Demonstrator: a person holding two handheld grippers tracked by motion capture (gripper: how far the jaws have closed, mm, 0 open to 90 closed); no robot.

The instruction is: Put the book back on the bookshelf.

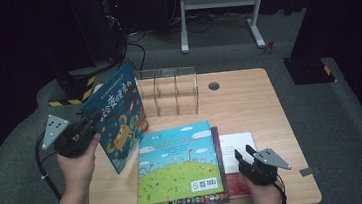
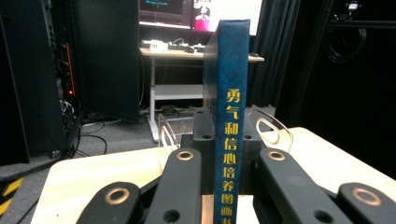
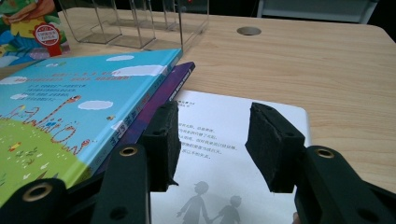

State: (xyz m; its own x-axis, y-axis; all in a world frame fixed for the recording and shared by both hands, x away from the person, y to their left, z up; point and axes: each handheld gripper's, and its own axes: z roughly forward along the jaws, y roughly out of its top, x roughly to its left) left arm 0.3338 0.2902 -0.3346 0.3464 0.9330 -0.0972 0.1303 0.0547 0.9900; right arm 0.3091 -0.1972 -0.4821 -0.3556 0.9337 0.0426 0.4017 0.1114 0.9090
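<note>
**Books on the counter: one lifted, three lying flat**

Books number four. One blue picture book [image 1: 117,118] stands upright at the left of the counter [image 1: 249,100], clamped by its spine between the closed fingers of the left gripper [image 1: 83,129]; yellow characters run down the blue spine, and an orange cartoon figure shows on the cover. Three lie stacked nearby: a sky-and-meadow picture book [image 1: 180,162] on top, a purple-edged book [image 3: 175,84] under it, and a white book [image 1: 238,146] with grey silhouettes lowest. One clear acrylic organizer [image 1: 168,90], with three compartments, stands empty behind them. The right gripper [image 1: 247,156] hovers over the white book, fingers parted, gripping nothing.
</note>
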